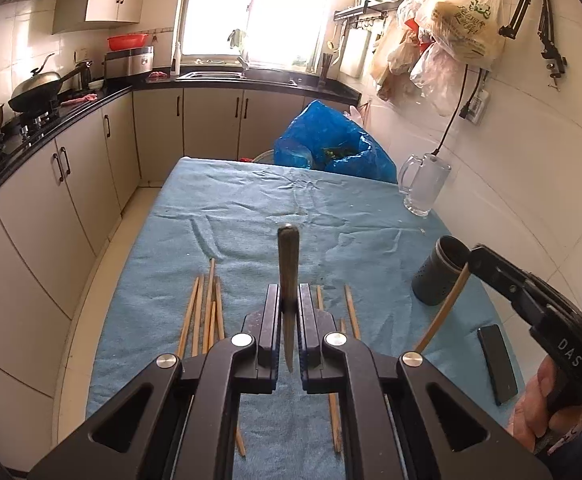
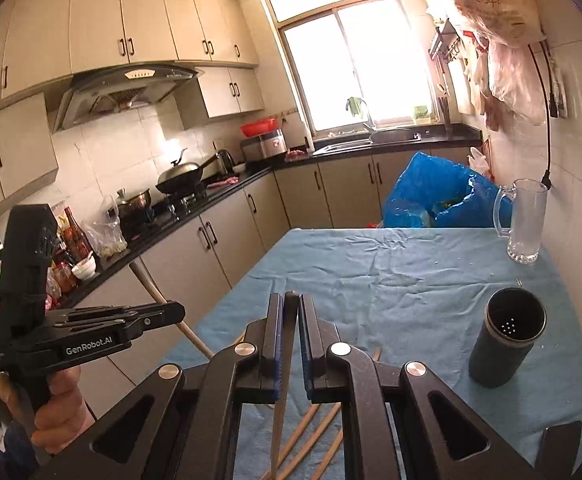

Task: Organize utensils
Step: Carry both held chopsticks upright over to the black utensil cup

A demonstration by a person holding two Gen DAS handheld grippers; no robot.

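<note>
Plainly two thin grips to watch. Left claw (image 1: 289, 292) clamped together on the left-held chopstick (image 1: 288, 256), pinched partway along the shaft, blunt end poking out past the tips. Right claw (image 2: 291, 300) likewise closed on the right-held chopstick (image 2: 290, 320), raised at the near right, tips just beside the rim of the dark perforated holder (image 1: 439, 276).

Likely to pivot in either pinch, being round, slim and caught at a single spot; could then swing off line and miss the holder's mouth. Could also tip the holder, tall and narrow as it looks, with a nudge at the rim from claw or stick. Risks a clash of the two claws if brought to that one small opening together. Might drag or scatter the loose chopsticks (image 1: 205, 312), lying in a rough fan at the near left, with a few more near the middle, some close to the near edge. Worth sparing the phone (image 1: 497, 364), flat at the near right just beside the holder, and the glass mug (image 1: 423, 188) at the far right.

Underneath, a surface spread with a wrinkled blue cloth (image 1: 251, 208), soft enough to snag a tip. Beyond its far edge, a blue plastic bag (image 1: 331, 140). Around it, a narrow kitchen: pale cabinets and a dark counter along the left with a wok (image 1: 37, 88), a bright window (image 1: 259, 8) at the far end, plastic bags (image 1: 463, 20) hanging on the tiled right wall.
</note>
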